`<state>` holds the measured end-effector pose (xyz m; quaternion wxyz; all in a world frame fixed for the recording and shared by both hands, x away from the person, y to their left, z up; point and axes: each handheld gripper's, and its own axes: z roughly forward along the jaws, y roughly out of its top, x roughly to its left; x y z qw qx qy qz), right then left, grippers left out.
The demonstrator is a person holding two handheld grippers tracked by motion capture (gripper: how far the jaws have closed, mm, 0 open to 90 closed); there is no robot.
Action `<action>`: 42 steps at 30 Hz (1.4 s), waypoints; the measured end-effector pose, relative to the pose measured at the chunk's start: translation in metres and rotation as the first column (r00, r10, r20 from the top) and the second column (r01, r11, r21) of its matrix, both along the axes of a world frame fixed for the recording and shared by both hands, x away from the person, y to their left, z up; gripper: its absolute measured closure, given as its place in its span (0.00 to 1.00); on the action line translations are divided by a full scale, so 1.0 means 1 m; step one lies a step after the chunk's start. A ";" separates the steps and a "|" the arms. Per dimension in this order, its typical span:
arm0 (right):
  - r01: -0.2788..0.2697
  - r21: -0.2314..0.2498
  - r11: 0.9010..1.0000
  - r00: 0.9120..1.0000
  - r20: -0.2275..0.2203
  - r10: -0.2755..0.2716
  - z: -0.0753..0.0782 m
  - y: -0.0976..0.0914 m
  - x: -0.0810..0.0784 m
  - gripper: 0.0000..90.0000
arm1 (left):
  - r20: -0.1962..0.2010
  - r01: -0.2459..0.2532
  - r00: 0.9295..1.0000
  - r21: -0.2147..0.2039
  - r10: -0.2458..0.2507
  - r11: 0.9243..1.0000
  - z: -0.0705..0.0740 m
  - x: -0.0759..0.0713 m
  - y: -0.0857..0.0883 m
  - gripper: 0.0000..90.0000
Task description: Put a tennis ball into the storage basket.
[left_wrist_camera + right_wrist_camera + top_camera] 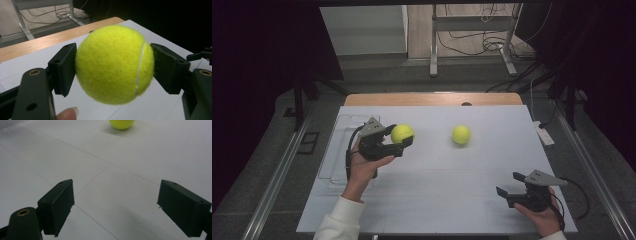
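My left gripper (403,140) is shut on a yellow-green tennis ball (401,132), held just above the white table at the left. Up close in the left gripper view, both black pads (64,66) press on the sides of that ball (113,63). A second tennis ball (461,134) lies free on the table, right of centre, and its lower part (121,123) peeks in at the top of the right gripper view. Near the front right corner my right gripper (508,184) stands open over bare table, its jaws wide apart around nothing (115,205).
A clear plastic tray (337,150) lies along the left side of the white table top (437,200), partly under my left hand. A wooden strip (432,98) runs along the far edge. Beyond it are metal stand legs (433,50) and cables on the floor.
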<state>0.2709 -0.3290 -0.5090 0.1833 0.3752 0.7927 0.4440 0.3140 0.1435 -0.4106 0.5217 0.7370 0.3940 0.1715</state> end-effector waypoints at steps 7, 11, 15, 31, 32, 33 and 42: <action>0.000 0.000 1.000 1.000 0.000 0.000 0.000 0.000 0.000 0.15 | 0.007 -0.019 1.000 -0.016 0.019 1.000 0.002 0.000 0.006 0.29; -0.001 0.000 1.000 1.000 -0.001 0.001 0.000 0.000 0.000 0.15 | 0.010 -0.024 1.000 -0.020 0.024 0.999 0.003 -0.001 0.009 0.29; -0.001 -0.001 1.000 1.000 -0.001 0.001 0.000 0.000 0.000 0.15 | 0.013 -0.037 0.999 -0.035 0.038 0.999 0.004 -0.001 0.014 0.29; 0.001 -0.001 1.000 1.000 0.003 -0.001 0.000 0.000 0.000 0.15 | 0.025 -0.084 0.996 -0.040 0.085 0.996 0.006 -0.001 0.027 0.29; 0.001 -0.001 1.000 1.000 0.003 -0.001 0.000 0.000 0.000 0.15 | 0.025 -0.084 0.996 -0.040 0.085 0.996 0.006 -0.001 0.027 0.29; 0.002 -0.002 1.000 1.000 0.004 -0.002 0.000 0.000 0.000 0.15 | 0.026 -0.086 0.996 -0.040 0.087 0.995 0.007 -0.001 0.029 0.29; 0.001 -0.001 1.000 1.000 0.003 -0.001 0.000 0.000 0.000 0.15 | 0.028 -0.104 0.994 -0.052 0.105 0.993 0.008 -0.001 0.036 0.29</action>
